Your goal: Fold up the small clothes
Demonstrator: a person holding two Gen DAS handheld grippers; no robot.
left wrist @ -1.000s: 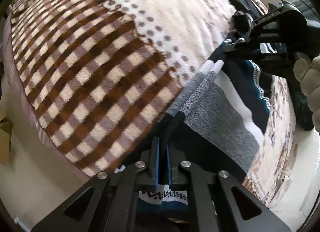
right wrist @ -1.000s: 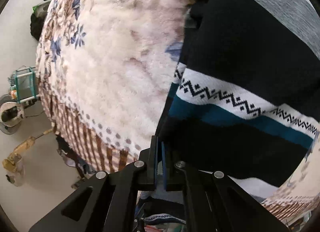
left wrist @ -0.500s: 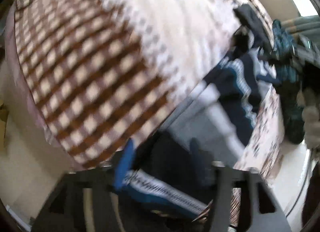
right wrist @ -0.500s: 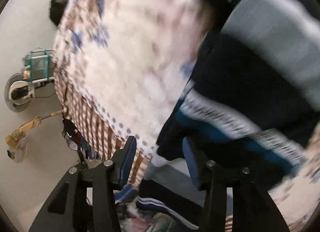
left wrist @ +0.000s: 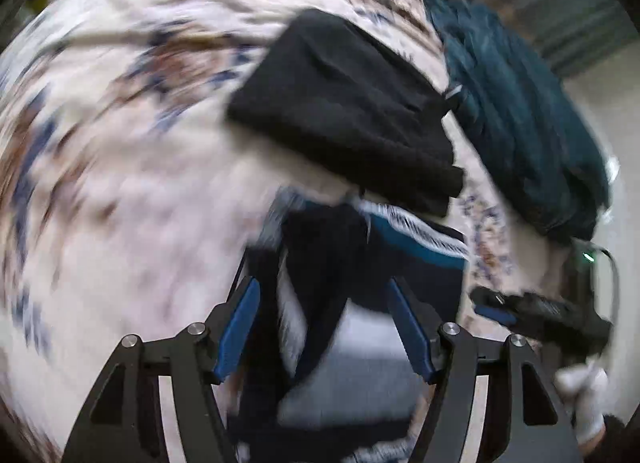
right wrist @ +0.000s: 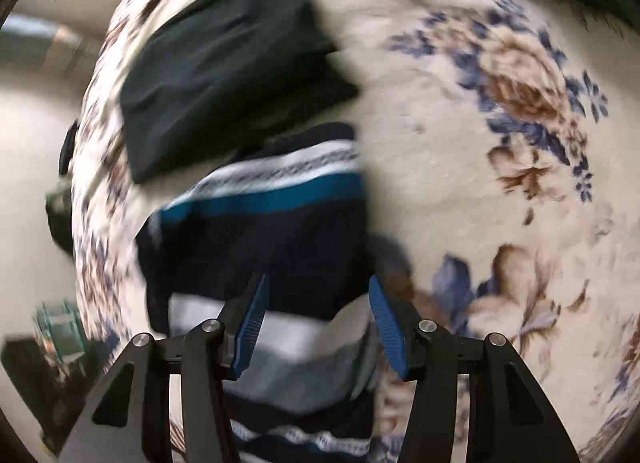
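A striped sweater (right wrist: 272, 223) in navy, teal, white and grey lies bunched on the floral blanket (right wrist: 480, 143), just below a folded black garment (right wrist: 224, 63). My right gripper (right wrist: 318, 303) hovers over the sweater's near end, its jaws opening, the blue pads clear of the cloth. In the left wrist view my left gripper (left wrist: 324, 303) stands open above the same sweater (left wrist: 400, 247), gripping nothing. The black garment (left wrist: 344, 111) lies beyond it. The right gripper (left wrist: 496, 305) shows blurred at the right, held by a gloved hand (left wrist: 584, 391).
A heap of dark teal clothing (left wrist: 520, 123) sits at the far right of the bed, past the black garment. The blanket (left wrist: 120, 183) spreads wide to the left. Floor and clutter (right wrist: 56, 327) lie beyond the bed's edge in the right wrist view.
Both grippers were shut on the sweater's edge a second ago. They have let go, opened, and swung fast across the bed towards the black garment; the sweater now lies doubled under them.
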